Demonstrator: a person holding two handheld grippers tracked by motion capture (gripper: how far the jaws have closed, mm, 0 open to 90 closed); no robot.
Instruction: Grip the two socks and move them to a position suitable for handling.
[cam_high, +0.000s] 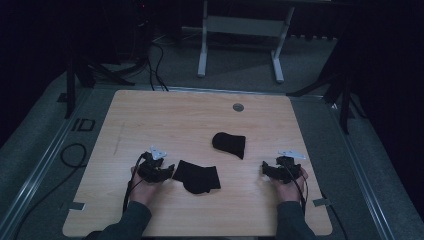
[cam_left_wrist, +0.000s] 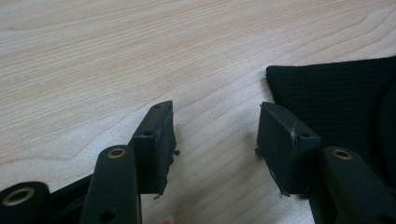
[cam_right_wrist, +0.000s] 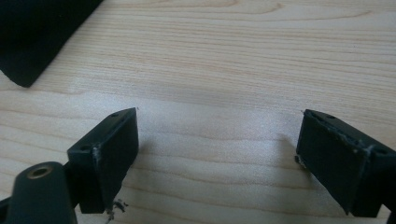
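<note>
The pale wooden bench with rounded corners (cam_high: 150, 115) carries two black knitted socks: a flat, wider sock (cam_high: 197, 176) lies near the person's edge, just beside the left tongs (cam_high: 167, 172), and a smaller rounded black sock (cam_high: 229, 143) lies farther out toward the middle, apart from both hands. In the left gripper view the left tongs (cam_left_wrist: 215, 140) stand wide with bare wood between the jaws, and the ribbed edge of the flat sock (cam_left_wrist: 336, 98) sits right beside one jaw without being gripped. The right tongs (cam_high: 267, 170) rest low on the bench, well apart from either sock; in the right gripper view the right tongs (cam_right_wrist: 217, 154) gape wide over bare wood, a dark sock edge (cam_right_wrist: 32, 37) off at the corner. The work seems to be at its reach stage: next, the left tongs likely need to slide onto the flat sock's edge and close on it
</note>
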